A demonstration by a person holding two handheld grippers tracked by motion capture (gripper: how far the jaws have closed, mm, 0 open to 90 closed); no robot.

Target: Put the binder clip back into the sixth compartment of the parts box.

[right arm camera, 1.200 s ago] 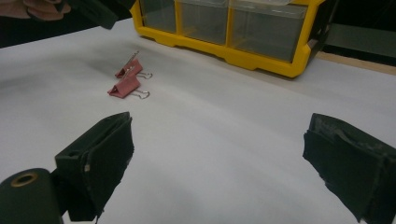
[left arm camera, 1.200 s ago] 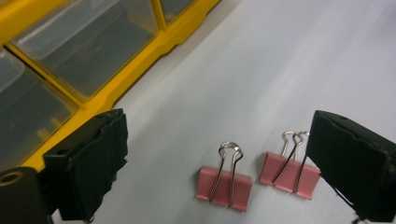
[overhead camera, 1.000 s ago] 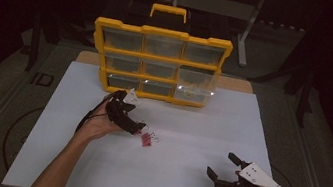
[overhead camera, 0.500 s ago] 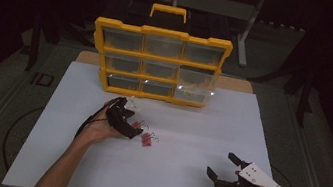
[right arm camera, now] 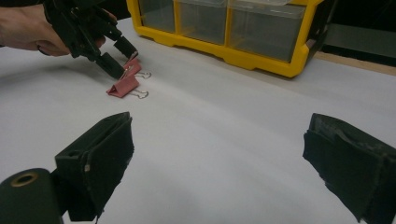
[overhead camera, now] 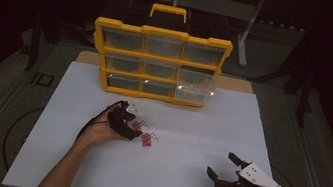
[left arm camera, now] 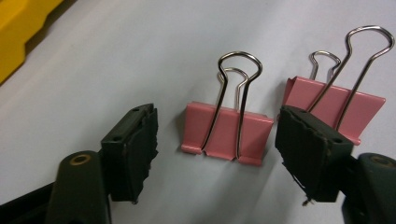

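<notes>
Two pink binder clips lie on the white sheet [overhead camera: 200, 124] left of centre. One clip [left arm camera: 227, 135] [overhead camera: 137, 127] sits between the jaws of my left gripper [left arm camera: 224, 158] [overhead camera: 134, 130], which has just been closing. Its pads stand either side of the clip with small gaps and do not press on it. The second clip [left arm camera: 334, 100] [overhead camera: 147, 139] [right arm camera: 123, 85] lies just beside it, partly behind one pad. My right gripper [overhead camera: 222, 165] [right arm camera: 219, 158] rests at the front right, open, nothing between its pads.
A yellow drawer organiser [overhead camera: 159, 59] [right arm camera: 233, 28] with clear drawers and a handle stands at the back of the sheet, close behind the left hand. Dark floor and a chair base surround the table.
The left gripper has come down to the sheet over the nearer clip and its jaws have narrowed around it. The right gripper has stayed put.
</notes>
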